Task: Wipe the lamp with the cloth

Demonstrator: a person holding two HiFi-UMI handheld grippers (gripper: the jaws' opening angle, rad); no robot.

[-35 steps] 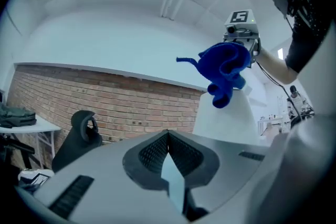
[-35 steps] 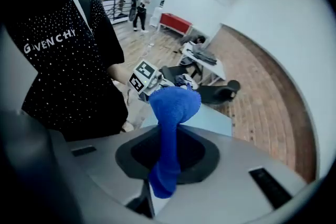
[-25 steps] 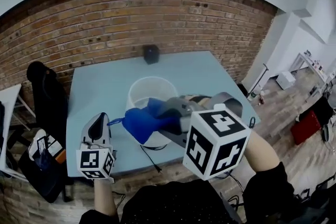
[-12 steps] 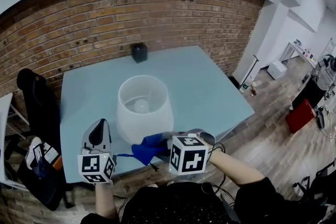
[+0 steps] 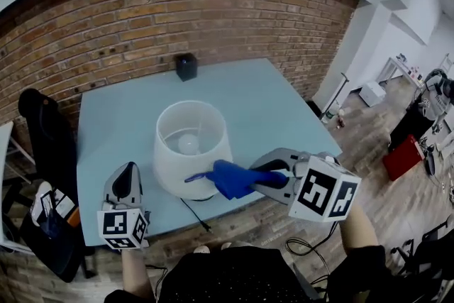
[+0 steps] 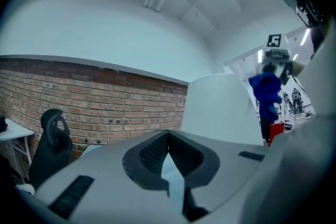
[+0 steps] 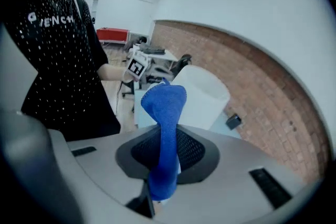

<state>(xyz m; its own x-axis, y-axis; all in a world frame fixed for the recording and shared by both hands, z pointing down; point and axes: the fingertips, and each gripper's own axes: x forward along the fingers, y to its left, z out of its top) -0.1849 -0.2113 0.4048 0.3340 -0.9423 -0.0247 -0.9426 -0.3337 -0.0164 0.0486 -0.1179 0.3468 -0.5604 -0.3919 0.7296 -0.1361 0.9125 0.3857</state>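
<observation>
The white lamp (image 5: 190, 152) stands on the light blue table (image 5: 269, 110), its shade open at the top with the bulb showing. My right gripper (image 5: 252, 179) is shut on the blue cloth (image 5: 228, 179), which it holds at the shade's lower front right; the cloth seems to touch the shade. In the right gripper view the cloth (image 7: 166, 123) stands up from between the jaws, with the lamp (image 7: 202, 96) beyond it. My left gripper (image 5: 126, 171) hangs left of the lamp, shut and empty, and its own view shows the lamp (image 6: 220, 110) and the cloth (image 6: 265, 93).
A small black box (image 5: 186, 66) sits at the table's far edge by the brick wall (image 5: 142, 18). The lamp's black cord (image 5: 193, 213) trails over the near table edge. A black chair (image 5: 42, 131) stands left of the table.
My right gripper has carried the cloth from low at the table's near edge up and right to the shade's lower front right side. The left gripper has hardly moved.
</observation>
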